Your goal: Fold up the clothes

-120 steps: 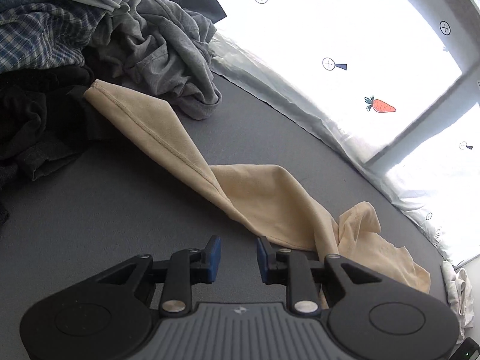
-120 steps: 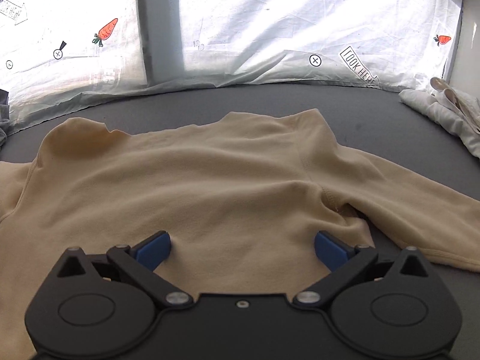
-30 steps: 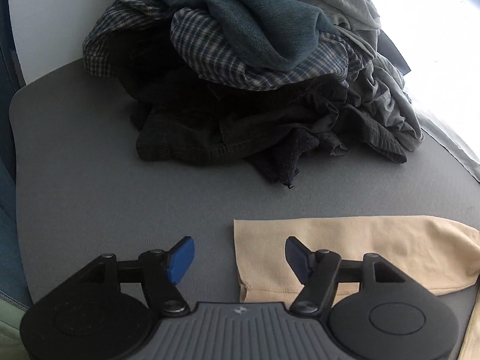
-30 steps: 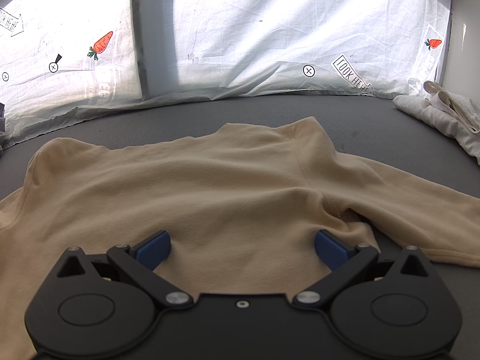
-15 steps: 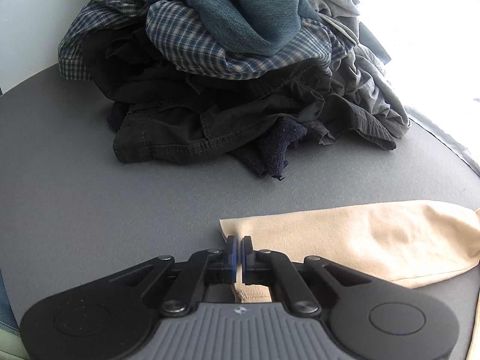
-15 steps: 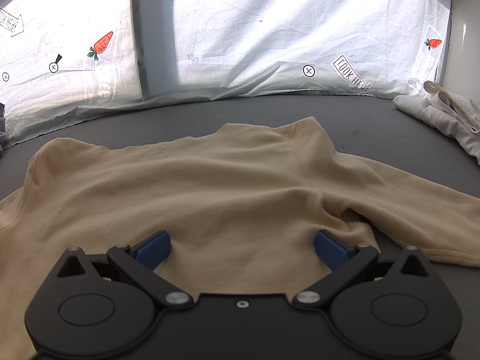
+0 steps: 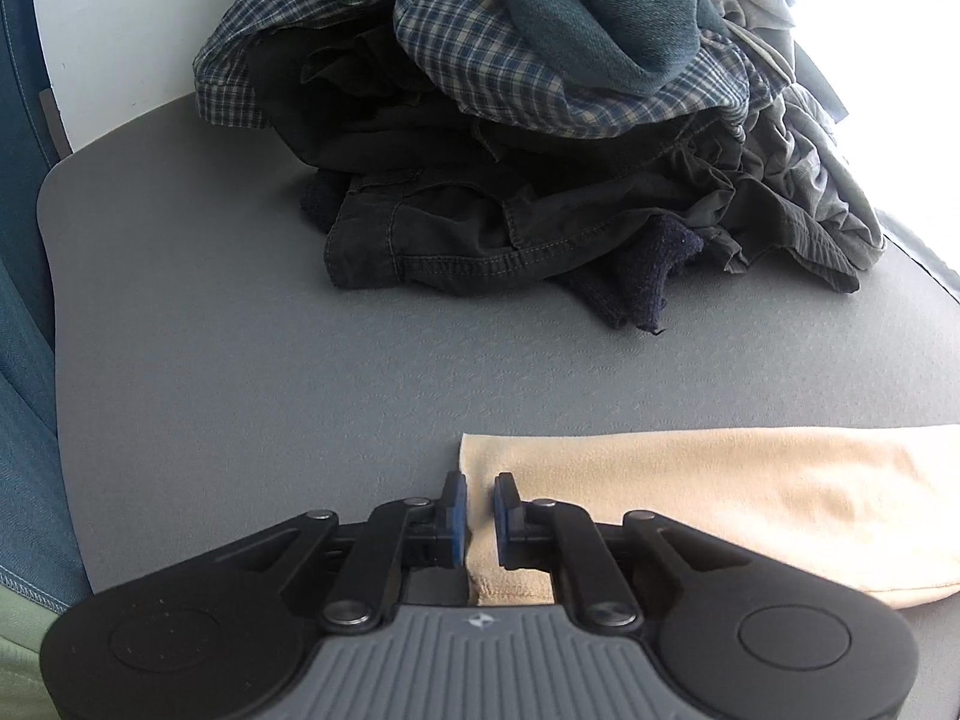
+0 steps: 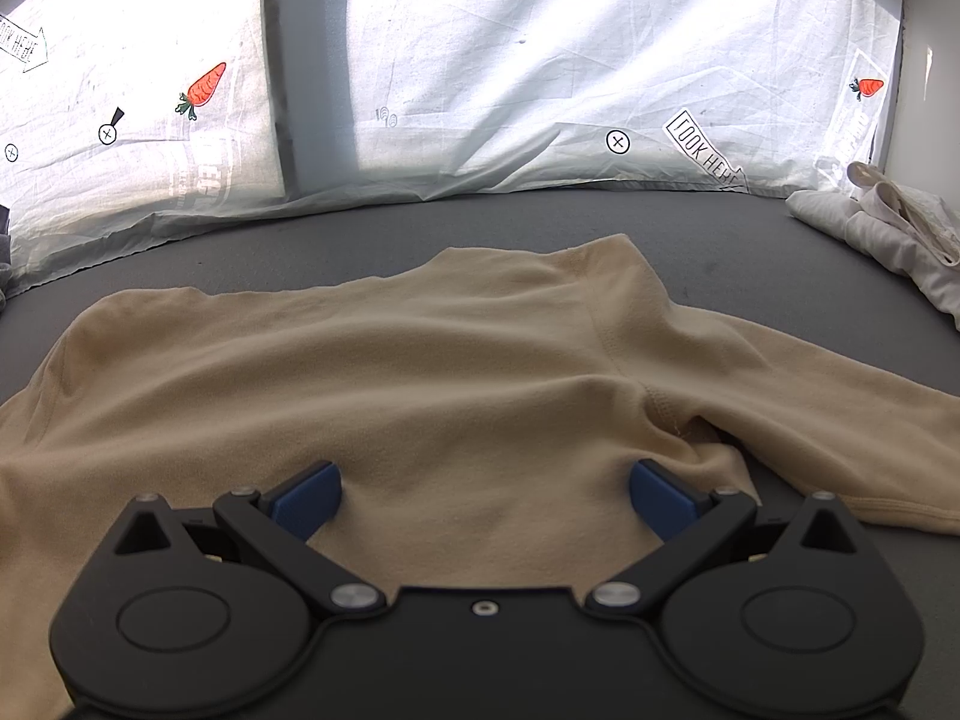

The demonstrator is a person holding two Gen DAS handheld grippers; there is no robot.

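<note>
- the beige soft long-sleeved top (image 8: 456, 372) lies spread on the grey desk (image 7: 240, 360), with one sleeve end (image 7: 690, 498) stretched toward the pile of dark and checked clothes (image 7: 540, 120).
- the left tongs (image 7: 479, 501) have just been opening a little after a pinch; the cuff edge sits between the blue pads, but a small gap shows, so they do not clamp it.
- the right tongs (image 8: 483, 495) stand spread wide over the body of the top, holding nothing.
- risk, as i judge: if the left hand lifts now, the cuff can slip out and the sleeve fold fails.
- a pull too far could drag the top's body into wrinkles.
</note>
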